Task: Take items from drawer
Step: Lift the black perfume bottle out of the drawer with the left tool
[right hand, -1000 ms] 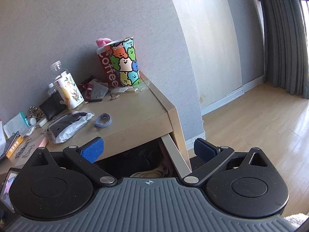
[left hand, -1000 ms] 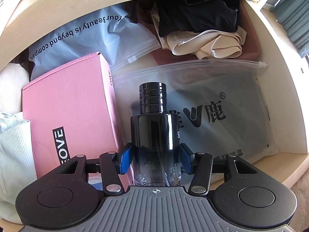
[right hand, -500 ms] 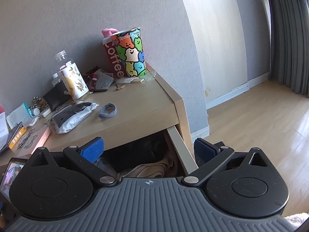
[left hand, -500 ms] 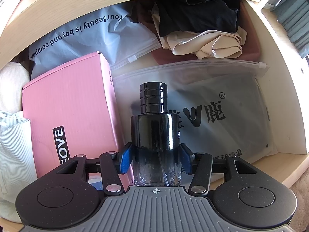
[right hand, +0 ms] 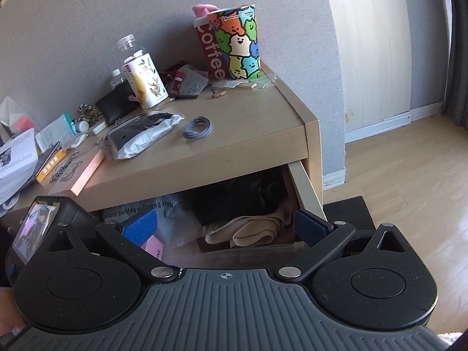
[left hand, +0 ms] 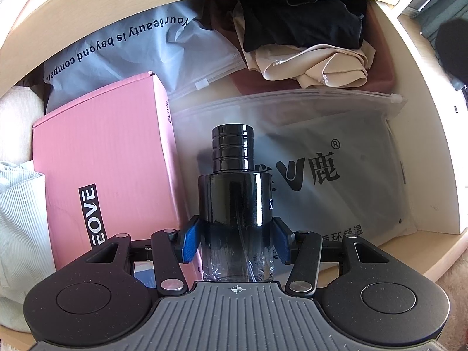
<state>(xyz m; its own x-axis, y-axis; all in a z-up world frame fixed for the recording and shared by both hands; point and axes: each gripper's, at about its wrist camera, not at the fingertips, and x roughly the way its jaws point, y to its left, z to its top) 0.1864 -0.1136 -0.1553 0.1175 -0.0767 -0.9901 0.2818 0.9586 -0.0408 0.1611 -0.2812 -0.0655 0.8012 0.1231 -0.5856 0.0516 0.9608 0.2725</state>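
Left tongs [left hand: 235, 244] clamped on black perfume bottle [left hand: 234, 199] above the drawer [left hand: 421, 134]. Right tongs [right hand: 226, 225] spread wide, empty, over that drawer.

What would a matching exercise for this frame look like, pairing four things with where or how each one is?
Things:
1. dark perfume bottle
2. pink box
3. right hand-held gripper
4. cartoon-print cup

Places or states:
A. on the desk top by the wall
B. open, above the drawer
C. in the drawer, left side
D. clamped in the left hand-held gripper

Pairs: 1-D, 2-C, 3-B, 4-A
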